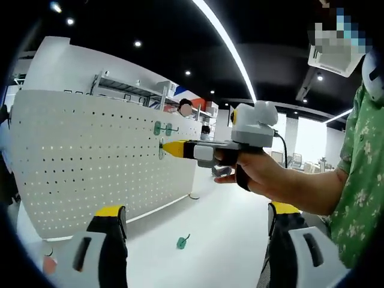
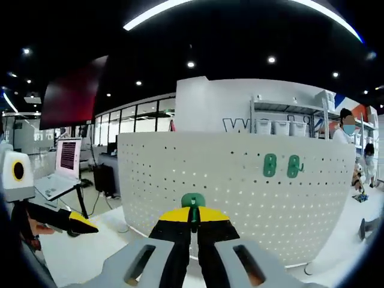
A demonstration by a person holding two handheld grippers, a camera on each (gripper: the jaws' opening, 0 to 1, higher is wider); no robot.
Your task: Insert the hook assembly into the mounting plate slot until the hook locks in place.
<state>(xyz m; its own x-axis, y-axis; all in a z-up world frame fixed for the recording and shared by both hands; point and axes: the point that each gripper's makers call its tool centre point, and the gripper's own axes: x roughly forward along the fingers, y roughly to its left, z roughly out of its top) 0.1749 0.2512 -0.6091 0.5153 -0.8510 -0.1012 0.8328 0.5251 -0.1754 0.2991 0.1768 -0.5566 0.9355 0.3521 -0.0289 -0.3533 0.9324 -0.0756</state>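
Pressing a green hook [image 2: 192,201] against the white pegboard [image 2: 240,180], the right gripper [image 2: 192,223] has its jaws clamped on it. Push squarely until it locks. The left gripper [image 1: 198,219] stands open above another hook [image 1: 183,241] on the table.

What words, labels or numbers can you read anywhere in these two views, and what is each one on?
"W" plus part of a second letter: large dark lettering on the white wall behind the pegboard; the shelving unit hides the rest.
Laptop screen: lines of text, too small to read.
Green hooks, pegboard and right claw: no readable text.
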